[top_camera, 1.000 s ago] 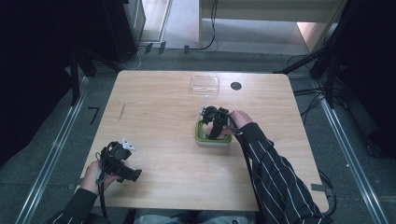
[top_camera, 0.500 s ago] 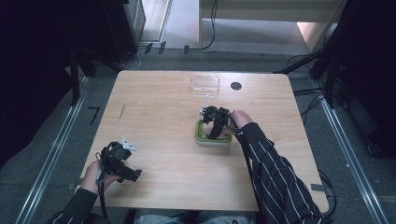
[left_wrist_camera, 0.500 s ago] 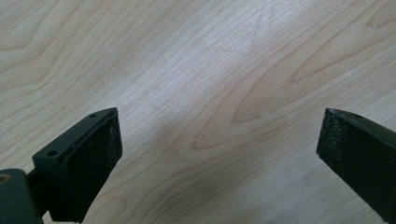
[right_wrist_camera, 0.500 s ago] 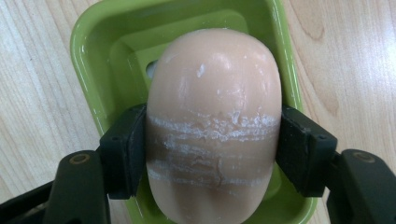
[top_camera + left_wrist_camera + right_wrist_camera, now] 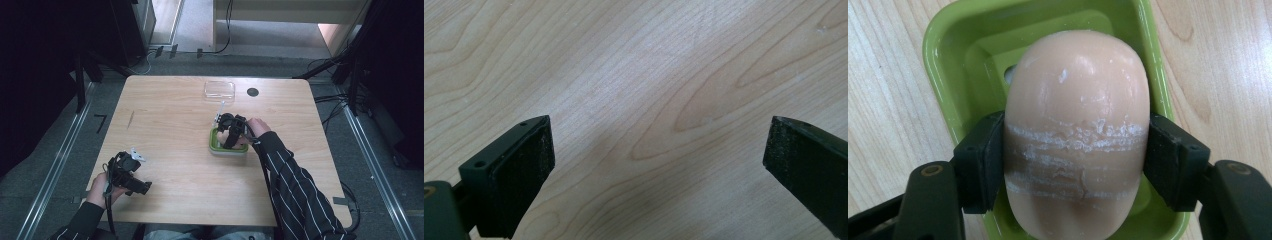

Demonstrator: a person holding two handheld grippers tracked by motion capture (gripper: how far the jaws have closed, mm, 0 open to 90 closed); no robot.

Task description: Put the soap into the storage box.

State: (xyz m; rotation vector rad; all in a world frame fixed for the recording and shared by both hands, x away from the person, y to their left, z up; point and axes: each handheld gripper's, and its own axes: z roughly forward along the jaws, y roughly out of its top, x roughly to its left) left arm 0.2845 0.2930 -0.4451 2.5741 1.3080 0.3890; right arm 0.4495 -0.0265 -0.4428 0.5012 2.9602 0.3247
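Little has shifted since a second ago: the soap bar point(image 5: 1077, 135) is kept clamped by the right tool point(image 5: 1075, 160) over the green dish point(image 5: 948, 65), the left tool point(image 5: 659, 165) gaping empty.

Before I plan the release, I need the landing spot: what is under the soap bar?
The soap bar, clamped in the right gripper, sits over a green dish. A pale hole shows in the dish floor beside the bar; the floor beneath the bar is covered.
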